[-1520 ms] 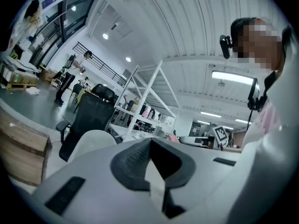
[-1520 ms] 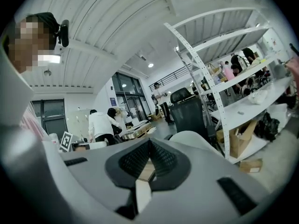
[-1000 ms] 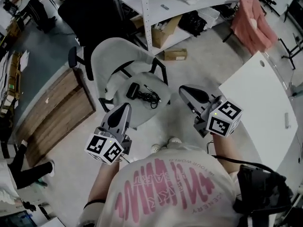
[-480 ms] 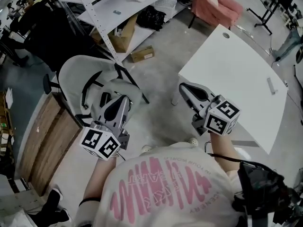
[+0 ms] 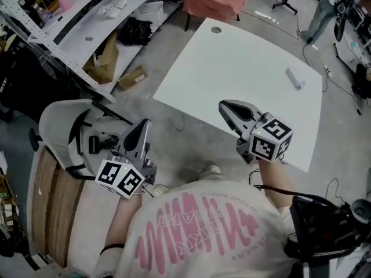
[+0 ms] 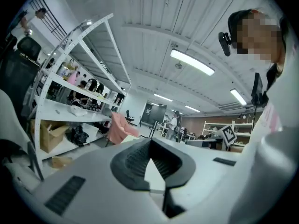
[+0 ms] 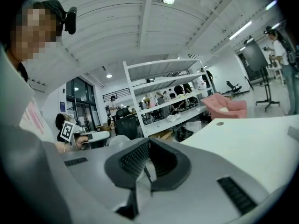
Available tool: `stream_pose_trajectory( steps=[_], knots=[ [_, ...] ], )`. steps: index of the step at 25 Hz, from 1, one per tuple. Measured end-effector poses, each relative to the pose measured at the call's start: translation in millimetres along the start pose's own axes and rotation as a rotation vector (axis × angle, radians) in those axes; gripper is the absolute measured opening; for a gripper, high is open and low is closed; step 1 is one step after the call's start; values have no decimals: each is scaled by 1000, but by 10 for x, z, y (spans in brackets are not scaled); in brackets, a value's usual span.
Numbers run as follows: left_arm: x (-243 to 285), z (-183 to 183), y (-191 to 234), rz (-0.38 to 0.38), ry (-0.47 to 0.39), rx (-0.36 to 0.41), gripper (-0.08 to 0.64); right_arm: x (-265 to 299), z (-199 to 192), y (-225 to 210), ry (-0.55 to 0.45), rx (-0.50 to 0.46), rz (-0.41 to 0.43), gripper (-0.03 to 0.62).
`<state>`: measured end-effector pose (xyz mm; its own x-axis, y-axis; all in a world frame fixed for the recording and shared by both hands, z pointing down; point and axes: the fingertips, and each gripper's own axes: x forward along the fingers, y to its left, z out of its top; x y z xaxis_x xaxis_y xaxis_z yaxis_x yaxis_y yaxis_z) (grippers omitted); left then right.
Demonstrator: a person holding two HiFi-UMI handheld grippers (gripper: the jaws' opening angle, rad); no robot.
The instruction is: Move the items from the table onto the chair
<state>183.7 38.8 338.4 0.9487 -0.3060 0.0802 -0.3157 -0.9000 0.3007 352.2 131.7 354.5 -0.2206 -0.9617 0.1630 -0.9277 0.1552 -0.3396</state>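
White flat worktop [image 5: 232,68] is occupied by one small pale oblong item [image 5: 294,77], placed near its far right edge. Black corded items [image 5: 103,143] are located on the seat of the grey shell chair [image 5: 53,119]. The left hand-held gripper [image 5: 145,124], beside the chair, and the right hand-held gripper [image 5: 224,105], at the worktop's near edge, are both clenched with nothing grasped.

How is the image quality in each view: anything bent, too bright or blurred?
Head view: even light, little blur; the white table is bright. Left gripper view: the lens bends the shelf rack, and the ceiling lamp glares. Right gripper view: the same bending, dark corners.
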Motion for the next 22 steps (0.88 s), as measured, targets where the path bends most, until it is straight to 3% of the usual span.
stream_pose_trajectory(
  steps=[5,12,22],
  knots=[
    [760,-245,-669,-120,29,-41,8,-744,8,-588,3,8,-115,14],
    [1348,-407,-1395,-287,82,-7,8,-1493,-20,-1071,-71,55,-254,14],
    [2000,-572,-1745,-436,182,24,8,-2136,-171,-1688,-128,151,-480,14]
  ],
)
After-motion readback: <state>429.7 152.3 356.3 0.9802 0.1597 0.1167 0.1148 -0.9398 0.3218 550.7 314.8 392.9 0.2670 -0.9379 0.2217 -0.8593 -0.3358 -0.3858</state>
